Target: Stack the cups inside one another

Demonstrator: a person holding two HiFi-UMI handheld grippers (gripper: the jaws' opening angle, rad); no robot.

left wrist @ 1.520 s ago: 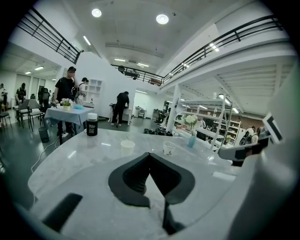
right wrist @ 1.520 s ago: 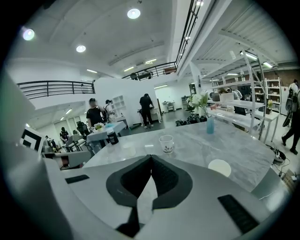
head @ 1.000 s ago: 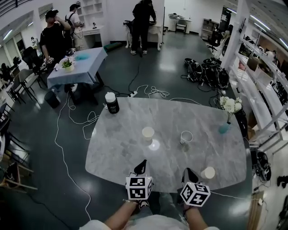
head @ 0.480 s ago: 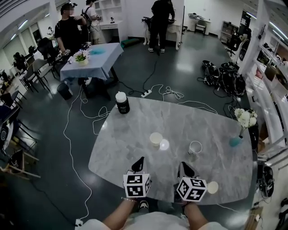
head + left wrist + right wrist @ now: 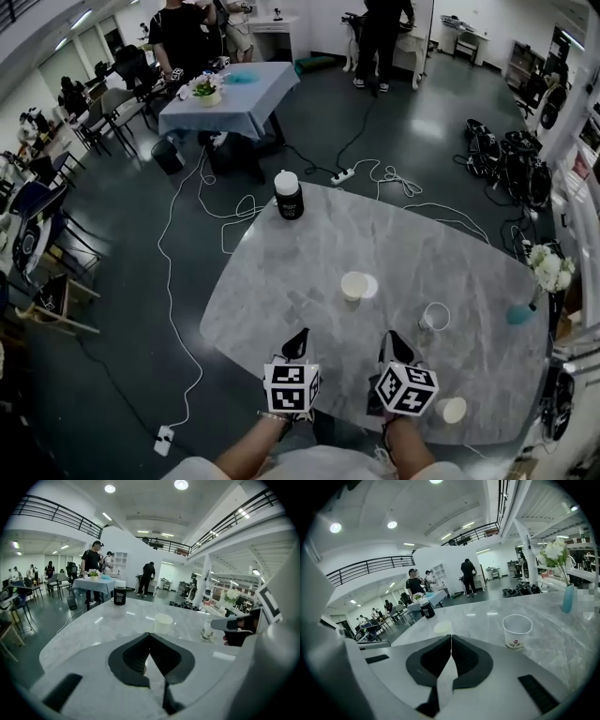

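head view: you've got three paper cups, likely light, thin-walled and easy to crush, so pinch one wall at the rim, gently. all are white and upright: centre cup (image 5: 353, 285) mid-table, printed cup (image 5: 435, 317) towards the right edge, near cup (image 5: 455, 410) at the near right corner of the table (image 5: 281, 281).
left gripper view: left gripper (image 5: 300, 336) jaws clenched, nothing between.
right gripper view: right gripper (image 5: 392, 337) jaws clenched, empty.

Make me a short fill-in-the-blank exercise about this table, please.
The marble table carries ___ paper cups.
The black jar has a ___ lid.
The left gripper and the right gripper both have ___ jaws.
The flower vase stands on the ___ gripper's side.
Missing words: three; white; shut; right.
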